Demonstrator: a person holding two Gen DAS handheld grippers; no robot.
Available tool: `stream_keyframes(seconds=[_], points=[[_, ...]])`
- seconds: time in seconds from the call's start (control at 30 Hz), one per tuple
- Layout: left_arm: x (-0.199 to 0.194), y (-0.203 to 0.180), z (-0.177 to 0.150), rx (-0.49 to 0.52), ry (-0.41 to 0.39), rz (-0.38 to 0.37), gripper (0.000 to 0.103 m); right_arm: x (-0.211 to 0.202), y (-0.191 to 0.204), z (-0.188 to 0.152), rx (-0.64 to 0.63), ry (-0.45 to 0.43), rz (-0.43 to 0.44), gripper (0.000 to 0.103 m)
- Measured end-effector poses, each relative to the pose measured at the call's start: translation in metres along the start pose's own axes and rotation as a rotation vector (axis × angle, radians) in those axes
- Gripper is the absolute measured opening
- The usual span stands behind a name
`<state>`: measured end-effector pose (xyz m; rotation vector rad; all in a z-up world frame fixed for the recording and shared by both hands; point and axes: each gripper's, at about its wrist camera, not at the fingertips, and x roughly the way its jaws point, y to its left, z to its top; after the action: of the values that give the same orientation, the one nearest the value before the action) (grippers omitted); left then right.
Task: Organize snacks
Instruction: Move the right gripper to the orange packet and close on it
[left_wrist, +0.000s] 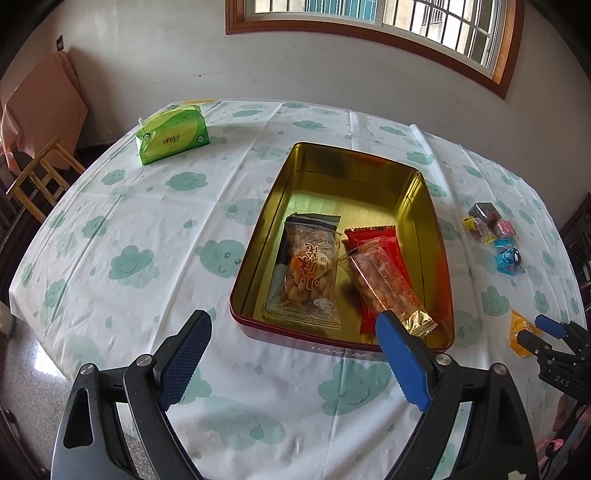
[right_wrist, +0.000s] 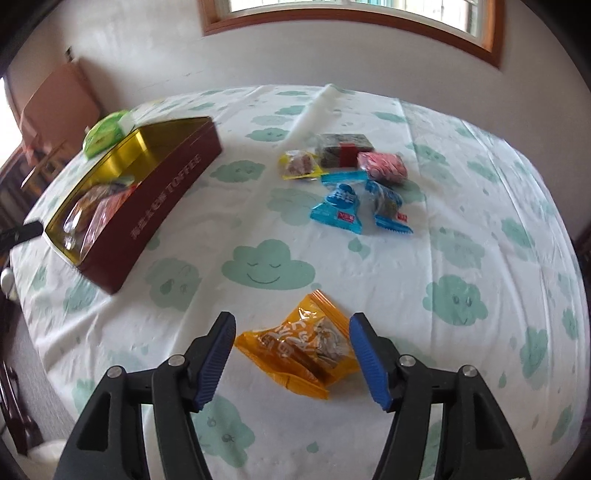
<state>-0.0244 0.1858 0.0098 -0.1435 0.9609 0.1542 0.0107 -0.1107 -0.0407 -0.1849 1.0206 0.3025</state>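
Note:
A gold-lined tin (left_wrist: 258, 229) with dark red sides (right_wrist: 159, 199) holds a clear peanut packet (left_wrist: 306, 273) and a red-and-clear snack bar (left_wrist: 384, 273). My left gripper (left_wrist: 293, 319) hovers open over the tin's near edge, empty. An orange snack packet (right_wrist: 303, 347) lies flat on the cloth between the fingers of my right gripper (right_wrist: 291, 321), which stands open, its pads close beside the packet but not pressing it. The left wrist view shows that gripper (left_wrist: 535, 331) over the orange packet (left_wrist: 519, 332) at the far right. Several small wrapped candies (right_wrist: 351, 177) lie beyond it, yellow, dark, pink and blue.
A green tissue pack (left_wrist: 171, 133) sits at the far left of the table, behind the tin. The cloud-print tablecloth (right_wrist: 266, 269) has bare room between tin and candies. A wooden chair (left_wrist: 37, 184) stands off the table's left edge, with a wall and window behind.

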Motion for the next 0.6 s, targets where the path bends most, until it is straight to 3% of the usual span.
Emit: stream_keyframes(seconds=[0.13,0.4,0.6], points=[[0.000,-0.002,0.000,-0.001,0.001,-0.005,0.088,-0.006,-0.004,-0.003,-0.035,0.032,-0.024,0.066],[0.000,-0.012,0.002,0.022,-0.001,-0.015,0.088,-0.007,-0.015,-0.024,0.099,0.129,0.095,0.066],[0.001,-0.010,-0.001,0.023,0.004,-0.007,0.088,0.002,-0.017,-0.014,0.174,0.116,0.080,0.066]])
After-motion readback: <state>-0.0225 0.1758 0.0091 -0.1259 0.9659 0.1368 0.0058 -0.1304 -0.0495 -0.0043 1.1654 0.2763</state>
